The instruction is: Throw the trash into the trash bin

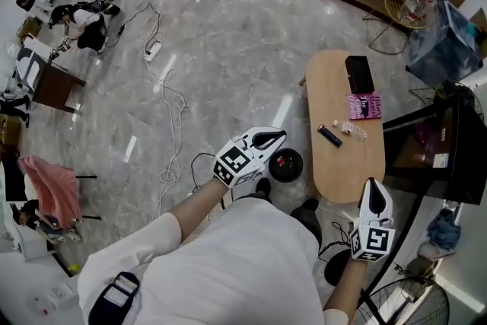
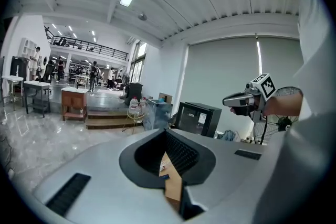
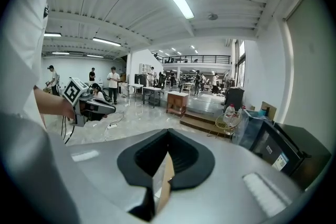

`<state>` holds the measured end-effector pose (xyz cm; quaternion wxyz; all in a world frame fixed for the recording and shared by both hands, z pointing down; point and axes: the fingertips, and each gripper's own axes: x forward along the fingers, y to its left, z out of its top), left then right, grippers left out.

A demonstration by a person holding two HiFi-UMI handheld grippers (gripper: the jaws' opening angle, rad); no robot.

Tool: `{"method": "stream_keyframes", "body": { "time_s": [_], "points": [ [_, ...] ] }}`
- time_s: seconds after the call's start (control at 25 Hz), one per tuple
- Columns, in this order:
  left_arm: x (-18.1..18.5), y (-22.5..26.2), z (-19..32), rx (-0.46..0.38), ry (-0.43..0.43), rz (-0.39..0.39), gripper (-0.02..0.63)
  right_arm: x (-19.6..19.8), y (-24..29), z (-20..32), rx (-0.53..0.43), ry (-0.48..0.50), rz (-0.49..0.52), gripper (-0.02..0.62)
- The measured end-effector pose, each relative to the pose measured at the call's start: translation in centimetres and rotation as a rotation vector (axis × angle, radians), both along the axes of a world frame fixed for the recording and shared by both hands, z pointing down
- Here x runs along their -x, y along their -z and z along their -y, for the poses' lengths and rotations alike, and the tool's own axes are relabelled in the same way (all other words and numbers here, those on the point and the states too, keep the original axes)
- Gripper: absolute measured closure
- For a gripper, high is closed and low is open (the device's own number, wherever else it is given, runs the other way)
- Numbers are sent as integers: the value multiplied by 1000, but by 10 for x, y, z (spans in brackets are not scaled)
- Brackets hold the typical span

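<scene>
A small round black trash bin (image 1: 286,165) stands on the floor by the near left side of the oval wooden table (image 1: 346,171). On the table lie a pink packet (image 1: 364,106), a clear wrapper (image 1: 353,131), a short black item (image 1: 329,135) and a black box (image 1: 359,74). My left gripper (image 1: 279,135) hovers just left of the bin, shut and holding nothing. My right gripper (image 1: 374,186) is at the table's near end, also shut and holding nothing. Through the slit of the left jaws a strip of wooden table top (image 2: 172,182) shows.
A black cabinet (image 1: 434,152) stands right of the table, with a floor fan (image 1: 407,304) below it. White cables and a power strip (image 1: 154,49) trail over the marble floor at the left. A blue bag (image 1: 445,42) and a wire stand (image 1: 407,4) sit beyond. People work at far left.
</scene>
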<state>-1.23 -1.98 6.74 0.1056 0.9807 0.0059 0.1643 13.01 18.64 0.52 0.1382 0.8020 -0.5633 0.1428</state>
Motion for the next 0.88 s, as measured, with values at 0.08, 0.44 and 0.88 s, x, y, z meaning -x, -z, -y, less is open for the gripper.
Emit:
{"method": "stream_keyframes", "body": {
  "time_s": [0.08, 0.44, 0.88],
  "points": [
    [-6, -4, 0, 2, 12, 12, 600, -8, -2, 2, 0, 13, 17, 584],
    [-45, -3, -13, -13, 135, 6, 600, -61, -32, 5, 36, 166, 74, 584],
    [-87, -48, -37, 42, 269, 94, 600, -122, -93, 24, 109, 330, 164, 584]
  ]
}}
